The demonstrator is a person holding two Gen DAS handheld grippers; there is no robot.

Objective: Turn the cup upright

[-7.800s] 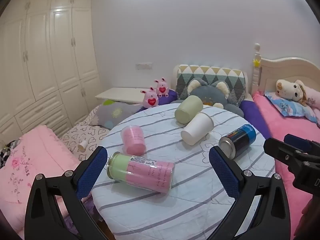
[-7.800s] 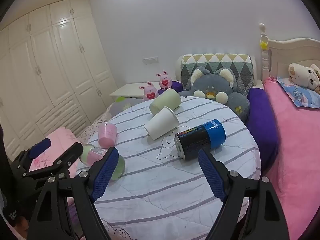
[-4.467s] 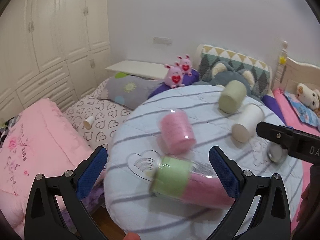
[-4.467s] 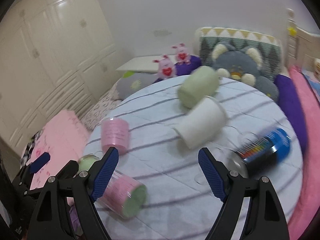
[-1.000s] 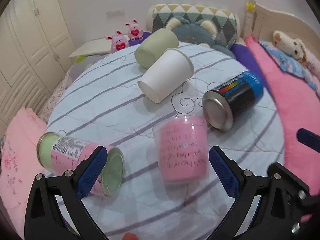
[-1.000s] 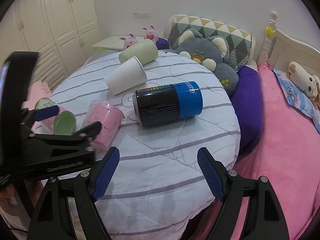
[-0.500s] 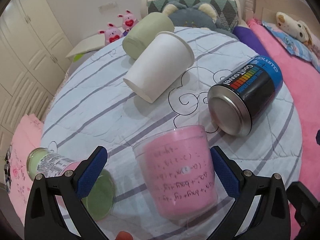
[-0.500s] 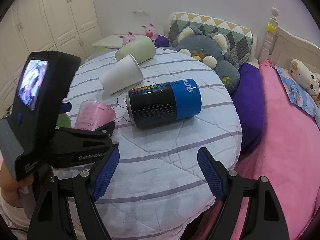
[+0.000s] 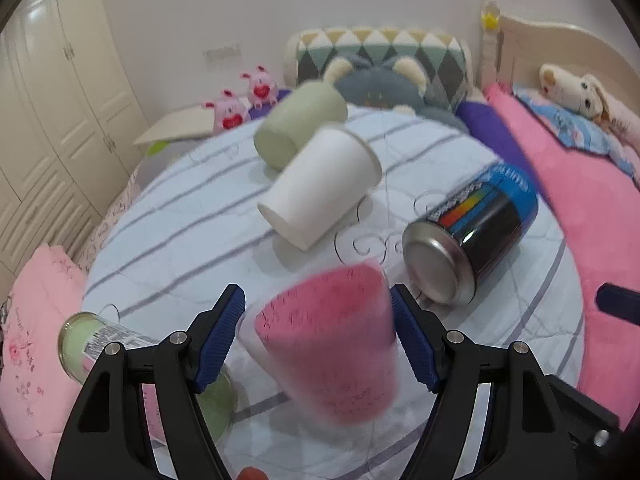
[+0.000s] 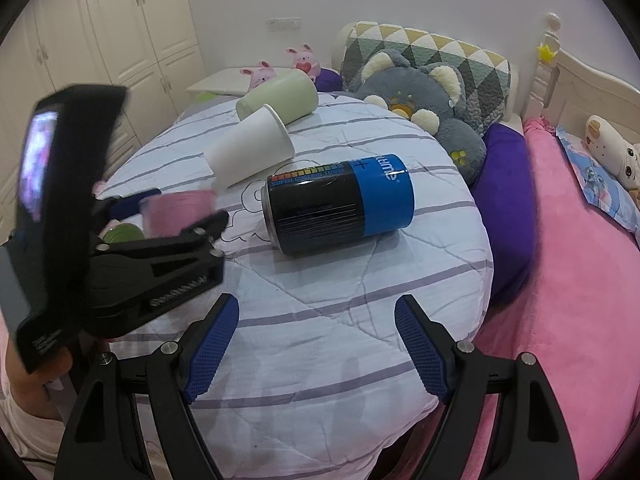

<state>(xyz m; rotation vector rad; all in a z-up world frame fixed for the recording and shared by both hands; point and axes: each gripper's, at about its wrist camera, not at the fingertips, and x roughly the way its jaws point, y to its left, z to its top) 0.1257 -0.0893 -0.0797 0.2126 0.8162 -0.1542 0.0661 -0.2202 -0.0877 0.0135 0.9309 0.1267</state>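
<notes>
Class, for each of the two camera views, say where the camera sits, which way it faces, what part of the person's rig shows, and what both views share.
Left wrist: sits on the left gripper, facing across the round table toward the headboard; its blue pads flank the pink cup.
Right wrist: sits on the right gripper, facing over the table's near edge; its open fingers and the left gripper from the side show.
Shared: the pink cup, white paper cup, green cup and blue can.
</notes>
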